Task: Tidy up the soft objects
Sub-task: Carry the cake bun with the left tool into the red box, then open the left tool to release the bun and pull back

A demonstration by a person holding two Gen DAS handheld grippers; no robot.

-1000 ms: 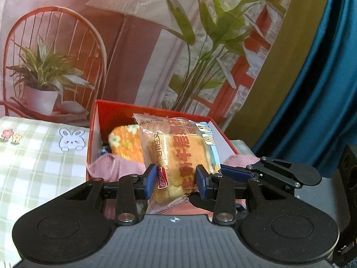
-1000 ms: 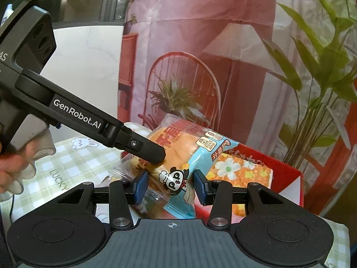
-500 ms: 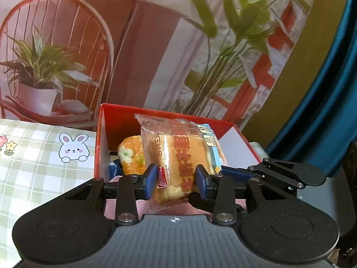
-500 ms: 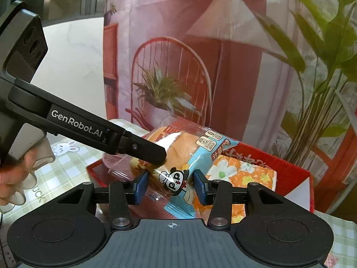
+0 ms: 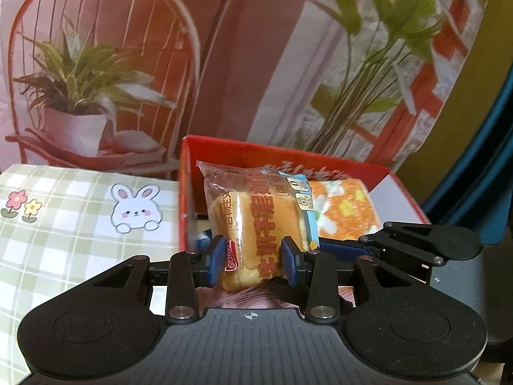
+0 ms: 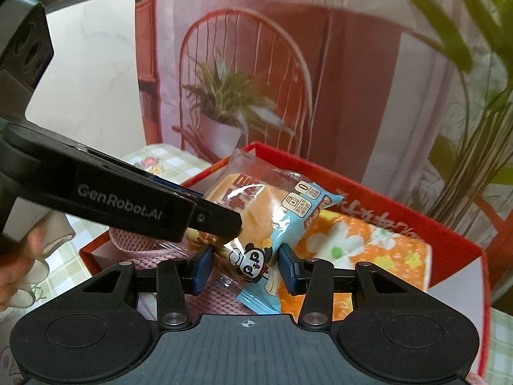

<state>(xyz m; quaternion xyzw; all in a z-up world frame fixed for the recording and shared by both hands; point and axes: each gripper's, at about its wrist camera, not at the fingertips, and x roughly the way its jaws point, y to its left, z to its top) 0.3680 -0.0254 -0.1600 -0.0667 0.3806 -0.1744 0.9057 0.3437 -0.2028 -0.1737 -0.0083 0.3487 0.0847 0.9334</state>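
A packaged bread bun (image 5: 256, 221) in a clear and blue wrapper hangs over the red box (image 5: 400, 179). My left gripper (image 5: 253, 260) is shut on one end of it, blue pads pressing both sides. My right gripper (image 6: 245, 268) is shut on the bun (image 6: 256, 205) at the wrapper's panda-print end. Inside the red box (image 6: 449, 243) lie an orange flowered cloth (image 6: 362, 250) and a pink knitted piece (image 6: 134, 240). The orange flowered cloth (image 5: 346, 208) shows behind the bun in the left wrist view. The left gripper's black body (image 6: 128, 192) crosses the right wrist view.
A green checked tablecloth with a bunny print (image 5: 134, 207) lies left of the box. A printed backdrop with a chair and plants (image 5: 96, 80) stands right behind the box. A person's hand (image 6: 19, 256) holds the left gripper's handle. A teal curtain (image 5: 481, 160) hangs at the right.
Both grippers have carried the bun forward and down over the red box. The box now looks larger and nearer, and the orange cloth sits close beneath the bun.
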